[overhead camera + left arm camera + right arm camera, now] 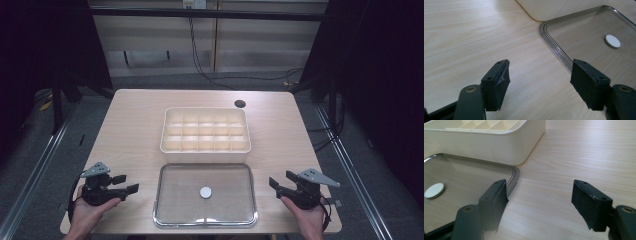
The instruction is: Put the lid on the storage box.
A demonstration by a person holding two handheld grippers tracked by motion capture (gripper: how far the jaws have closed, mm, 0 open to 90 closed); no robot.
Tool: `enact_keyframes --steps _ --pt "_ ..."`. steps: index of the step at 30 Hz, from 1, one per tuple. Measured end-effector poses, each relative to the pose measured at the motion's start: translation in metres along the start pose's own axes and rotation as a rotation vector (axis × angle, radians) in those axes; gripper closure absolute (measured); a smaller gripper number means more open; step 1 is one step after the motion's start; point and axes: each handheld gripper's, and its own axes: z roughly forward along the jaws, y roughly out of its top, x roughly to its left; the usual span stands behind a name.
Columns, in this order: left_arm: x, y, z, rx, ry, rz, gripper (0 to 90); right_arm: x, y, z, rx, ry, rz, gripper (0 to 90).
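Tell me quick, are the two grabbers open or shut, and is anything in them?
Left gripper: open, nothing between its fingers.
Right gripper: open, nothing between its fingers.

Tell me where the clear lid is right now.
In the high view the lid lies flat at the table's near edge, just in front of the box, between the open left tongs and right tongs.
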Motion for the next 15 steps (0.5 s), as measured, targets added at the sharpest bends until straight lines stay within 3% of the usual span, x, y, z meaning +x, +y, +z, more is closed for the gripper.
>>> enact_keyframes --steps 6,9,12,15 --pt "-0.001 0.0 0.0 0.006 -0.014 0.011 30.5 0.004 0.003 0.001 0.026 0.019 0.006 31.9" --pt "-0.003 -0.001 0.0 0.009 -0.038 0.029 35.6 0.007 0.005 -0.002 0.051 0.044 0.025 37.0" --pt "-0.008 -0.001 0.0 0.023 -0.049 0.044 39.7 0.011 0.005 -0.005 0.047 0.043 0.028 40.6" --pt "-0.018 0.001 0.001 0.04 -0.052 0.069 41.3 0.016 0.008 -0.007 0.083 0.078 0.013 42.2"
